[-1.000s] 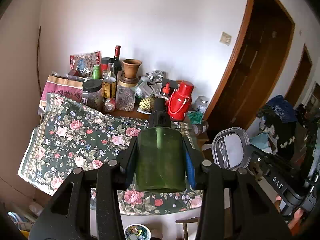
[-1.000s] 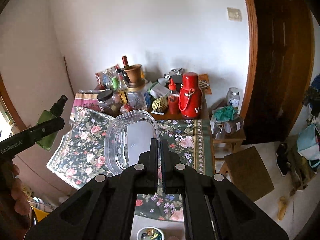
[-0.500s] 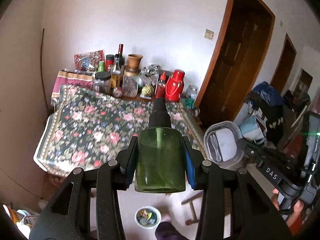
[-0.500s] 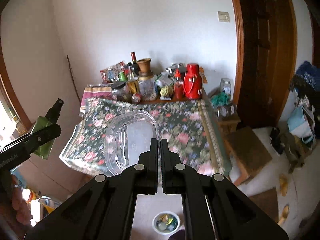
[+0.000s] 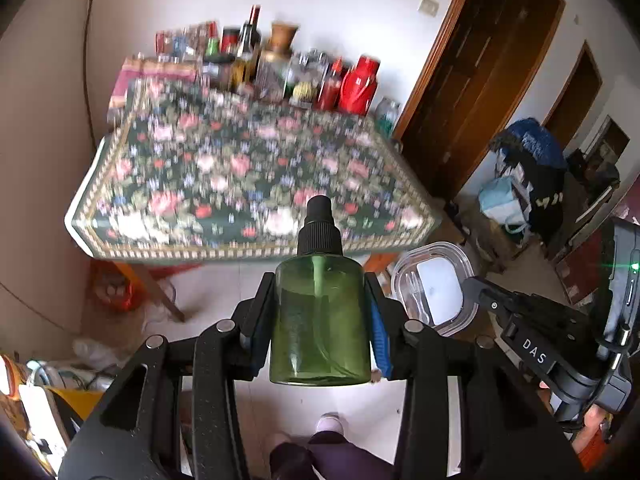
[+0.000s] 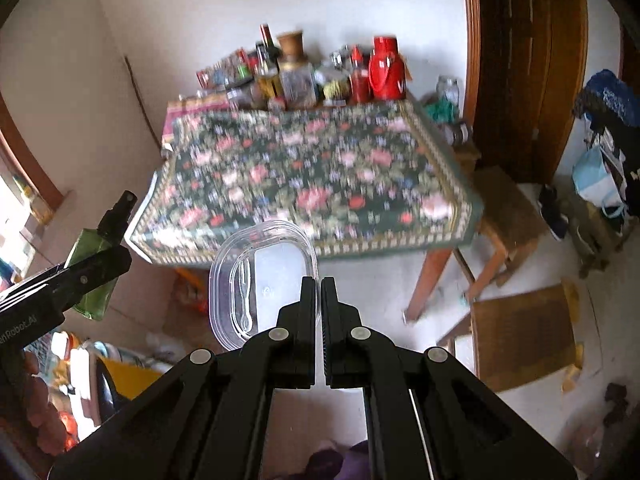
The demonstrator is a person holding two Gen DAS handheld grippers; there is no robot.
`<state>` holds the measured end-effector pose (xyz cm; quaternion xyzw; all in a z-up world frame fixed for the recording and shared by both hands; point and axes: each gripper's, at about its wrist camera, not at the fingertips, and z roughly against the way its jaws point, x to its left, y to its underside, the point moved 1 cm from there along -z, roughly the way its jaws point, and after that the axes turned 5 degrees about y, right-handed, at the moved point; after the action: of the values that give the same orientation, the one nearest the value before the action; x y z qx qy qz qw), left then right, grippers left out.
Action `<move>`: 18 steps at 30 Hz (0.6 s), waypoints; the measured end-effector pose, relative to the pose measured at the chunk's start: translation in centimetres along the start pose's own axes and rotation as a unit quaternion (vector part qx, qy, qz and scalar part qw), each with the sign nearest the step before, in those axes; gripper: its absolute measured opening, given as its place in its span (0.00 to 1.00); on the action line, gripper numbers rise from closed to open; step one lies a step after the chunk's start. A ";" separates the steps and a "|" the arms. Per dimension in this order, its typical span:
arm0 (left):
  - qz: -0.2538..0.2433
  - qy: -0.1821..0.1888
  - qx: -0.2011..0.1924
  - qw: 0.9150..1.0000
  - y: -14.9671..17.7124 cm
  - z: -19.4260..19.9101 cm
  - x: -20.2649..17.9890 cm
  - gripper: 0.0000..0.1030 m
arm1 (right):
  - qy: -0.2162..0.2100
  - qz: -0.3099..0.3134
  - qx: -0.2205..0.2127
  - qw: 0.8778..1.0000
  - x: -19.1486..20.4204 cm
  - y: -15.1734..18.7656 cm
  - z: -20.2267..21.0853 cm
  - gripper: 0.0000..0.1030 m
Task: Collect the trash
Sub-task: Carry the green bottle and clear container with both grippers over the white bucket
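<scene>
My left gripper (image 5: 320,320) is shut on a green spray bottle (image 5: 320,320) with a black cap, held upright in the air in front of the table. It also shows in the right wrist view (image 6: 94,268) at the left. My right gripper (image 6: 320,292) is shut on the rim of a clear plastic container (image 6: 260,280) with a plastic fork inside. The container also shows in the left wrist view (image 5: 434,286) at the right, beside the bottle. Both are held over the floor, short of the table's near edge.
A table with a floral cloth (image 5: 248,184) stands ahead, with bottles, jars and a red thermos (image 5: 358,84) along its far side. Wooden stools (image 6: 520,332) stand on the right by a brown door (image 6: 524,60). Clutter lies on the floor at the left (image 6: 80,360).
Both grippers have pulled back and risen away from the table, still holding the bottle and the container. The table looks smaller and lower, and the floor has come into view.
</scene>
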<state>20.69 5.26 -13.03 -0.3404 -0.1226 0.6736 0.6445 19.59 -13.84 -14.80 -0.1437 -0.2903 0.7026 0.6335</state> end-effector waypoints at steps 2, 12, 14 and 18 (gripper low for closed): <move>0.006 -0.003 0.015 1.000 0.9 -1.7 0.5 0.40 | 0.004 0.006 0.019 1.000 -0.3 1.0 -1.6 0.02; 0.061 -0.030 0.101 0.993 6.9 -15.0 4.5 0.40 | 0.004 0.031 0.120 0.992 -3.8 6.3 -13.6 0.02; 0.069 -0.034 0.114 0.991 8.6 -18.3 5.5 0.40 | 0.003 0.034 0.137 0.990 -4.6 7.5 -16.5 0.02; 0.083 -0.041 0.137 0.986 11.9 -24.0 7.4 0.40 | 0.002 0.038 0.170 0.985 -5.8 10.1 -22.7 0.02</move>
<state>26.63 4.10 -40.18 -0.2297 -0.0266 0.7486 0.6214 25.34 -14.68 -39.68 -0.0455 -0.1597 0.7649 0.6224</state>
